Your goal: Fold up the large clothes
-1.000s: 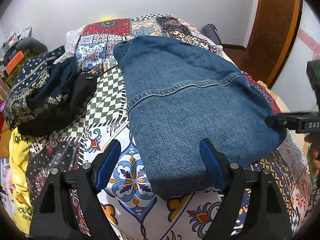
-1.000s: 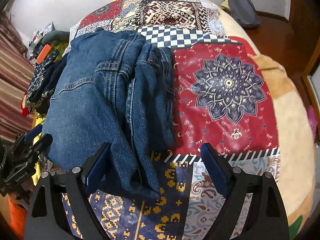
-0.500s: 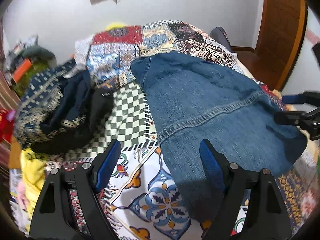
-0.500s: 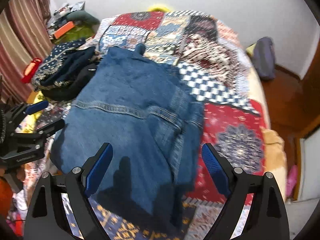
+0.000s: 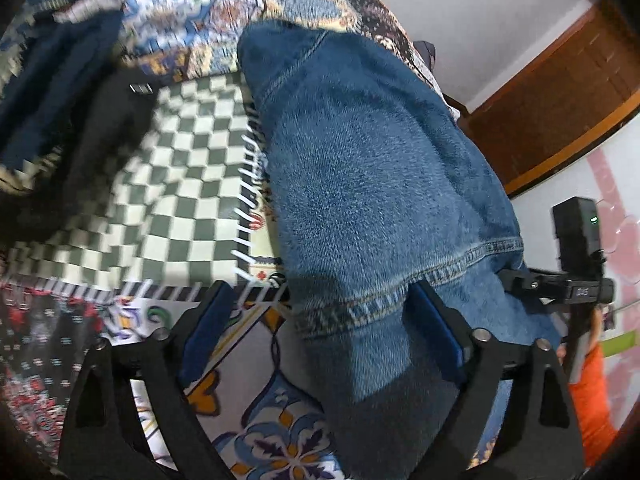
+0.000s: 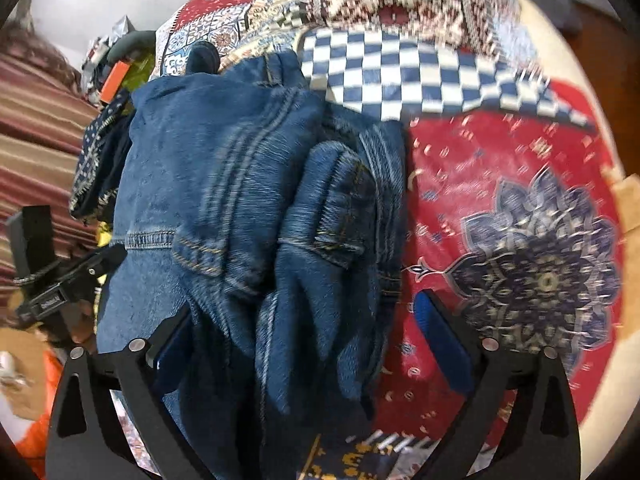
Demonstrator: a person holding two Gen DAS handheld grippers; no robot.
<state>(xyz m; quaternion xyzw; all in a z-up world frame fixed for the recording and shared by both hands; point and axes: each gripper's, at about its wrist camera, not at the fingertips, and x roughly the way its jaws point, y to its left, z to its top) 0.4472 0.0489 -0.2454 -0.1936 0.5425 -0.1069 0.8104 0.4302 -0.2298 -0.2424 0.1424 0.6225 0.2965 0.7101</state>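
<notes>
Two grippers: left gripper [image 5: 320,328] and right gripper [image 6: 308,344], jaws opening wide, straddle the near end of the denim, pads clear of it.
Change: both have dropped from hovering above to the cloth's lower edge; a grab for the next fold looks imminent.
Garment: denim garment [image 5: 372,168] lies lengthwise on the patchwork bedspread [image 5: 188,168].
Beyond: dark clothes pile [image 5: 52,92], untouched.

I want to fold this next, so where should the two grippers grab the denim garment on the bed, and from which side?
Probably the near end of the denim garment, coming down from above: left gripper on its flat left edge, right gripper over the bunched folds on the right. Both jaws are opening and straddle cloth unpinched.
</notes>
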